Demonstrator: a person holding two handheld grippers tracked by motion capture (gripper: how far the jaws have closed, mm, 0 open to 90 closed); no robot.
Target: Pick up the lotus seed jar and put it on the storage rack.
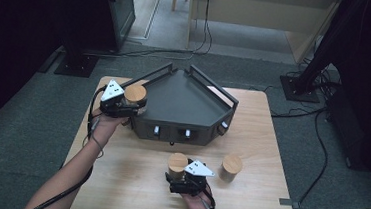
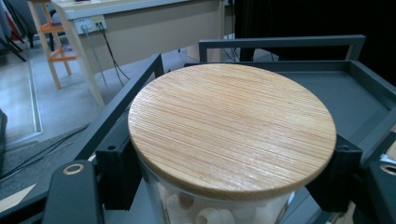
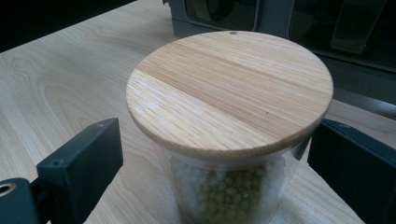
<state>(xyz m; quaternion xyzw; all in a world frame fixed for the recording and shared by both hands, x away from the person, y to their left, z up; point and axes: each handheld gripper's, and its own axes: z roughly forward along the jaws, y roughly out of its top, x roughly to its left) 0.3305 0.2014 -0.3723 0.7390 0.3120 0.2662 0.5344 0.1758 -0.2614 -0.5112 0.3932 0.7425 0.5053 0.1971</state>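
**Two jars in the jaws, much of each out of sight**

The left gripper (image 1: pixel 129 106) is clamping a jar (image 2: pixel 232 130) with a wooden lid at the left rail of the dark tray (image 1: pixel 183 102). In the left gripper view the jaws are pressing on the glass from both sides, just under the lid. The lid is covering most of the jar; pale pieces are showing through the glass at the bottom edge, cut off and hard to identify. Whether this jar is resting on anything cannot be told.

The right gripper (image 1: pixel 177 176) is sitting around a second jar (image 3: pixel 229 93) on the wooden table (image 1: pixel 132 180), in front of the tray. This jar is holding small green beans, its base cut off. The jaws are standing on both sides with a visible gap at the left one, not gripping. A third jar (image 1: pixel 231 167) is standing just to the right, its contents too small to make out.
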